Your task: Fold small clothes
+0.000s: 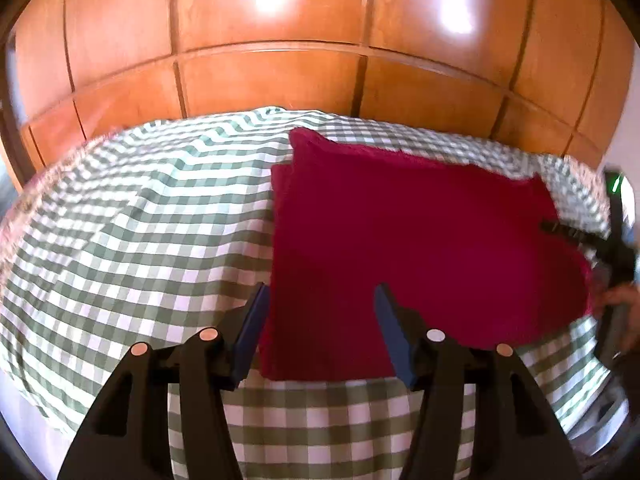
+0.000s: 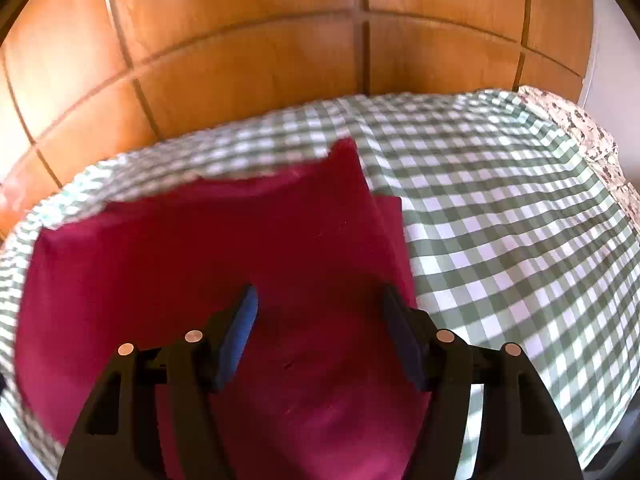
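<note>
**Both grippers hang open above a folded crimson garment**

A wooden panelled wardrobe (image 1: 280, 72) fills the far side. Before it spreads a green-and-white checked cloth (image 1: 132, 232), with the crimson garment (image 1: 400, 248) lying flat and folded on it, a narrower layer showing at one edge. The left gripper (image 1: 320, 292) tilts downward over the garment's near left corner, jaws apart, gripping nothing. The right gripper (image 2: 320, 292) tilts down over the garment's near right part, jaws likewise parted and empty.

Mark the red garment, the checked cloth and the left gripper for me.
red garment (image 1: 420, 248), left wrist view, middle of the top layer.
checked cloth (image 1: 140, 240), left wrist view, bare stretch left of the garment.
left gripper (image 1: 320, 292), left wrist view, midway between its fingertips.
</note>
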Action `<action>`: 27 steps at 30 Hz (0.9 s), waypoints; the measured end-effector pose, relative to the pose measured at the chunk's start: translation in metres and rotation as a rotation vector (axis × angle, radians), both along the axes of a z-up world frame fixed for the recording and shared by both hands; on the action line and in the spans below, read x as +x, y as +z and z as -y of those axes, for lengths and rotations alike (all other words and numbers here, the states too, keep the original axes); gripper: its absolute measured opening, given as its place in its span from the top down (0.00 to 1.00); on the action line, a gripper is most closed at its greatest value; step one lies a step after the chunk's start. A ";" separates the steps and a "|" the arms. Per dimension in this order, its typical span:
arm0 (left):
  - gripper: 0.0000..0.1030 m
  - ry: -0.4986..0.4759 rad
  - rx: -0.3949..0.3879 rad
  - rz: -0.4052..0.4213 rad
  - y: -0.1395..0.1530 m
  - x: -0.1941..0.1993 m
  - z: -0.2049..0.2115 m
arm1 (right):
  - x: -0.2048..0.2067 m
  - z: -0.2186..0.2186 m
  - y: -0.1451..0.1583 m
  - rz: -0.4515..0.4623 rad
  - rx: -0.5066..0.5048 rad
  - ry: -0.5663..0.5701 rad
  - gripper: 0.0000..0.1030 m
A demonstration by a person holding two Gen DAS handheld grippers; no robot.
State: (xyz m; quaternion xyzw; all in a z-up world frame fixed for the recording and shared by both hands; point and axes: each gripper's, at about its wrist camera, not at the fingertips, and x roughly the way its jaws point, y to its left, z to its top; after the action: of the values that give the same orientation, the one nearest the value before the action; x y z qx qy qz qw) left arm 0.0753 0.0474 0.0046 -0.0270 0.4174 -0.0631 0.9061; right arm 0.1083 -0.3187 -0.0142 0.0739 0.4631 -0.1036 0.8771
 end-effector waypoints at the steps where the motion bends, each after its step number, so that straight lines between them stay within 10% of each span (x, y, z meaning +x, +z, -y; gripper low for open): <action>1: 0.47 0.011 -0.021 -0.005 0.001 0.004 -0.005 | 0.002 0.004 -0.006 0.001 0.011 -0.001 0.38; 14: 0.48 0.063 -0.188 -0.114 -0.018 0.116 -0.036 | 0.003 0.010 -0.017 0.083 0.046 0.024 0.33; 21: 0.76 0.088 -0.095 -0.174 -0.047 0.165 -0.007 | 0.004 0.009 -0.018 0.085 0.052 0.035 0.32; 27: 0.67 0.115 0.079 -0.110 -0.061 0.161 0.013 | 0.004 0.013 -0.021 0.099 0.080 0.036 0.31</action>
State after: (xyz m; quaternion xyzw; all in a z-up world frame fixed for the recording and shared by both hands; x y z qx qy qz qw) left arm 0.2367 0.0346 -0.0568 -0.0186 0.4665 0.0070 0.8843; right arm 0.1126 -0.3315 -0.0350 0.1057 0.4243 -0.0655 0.8970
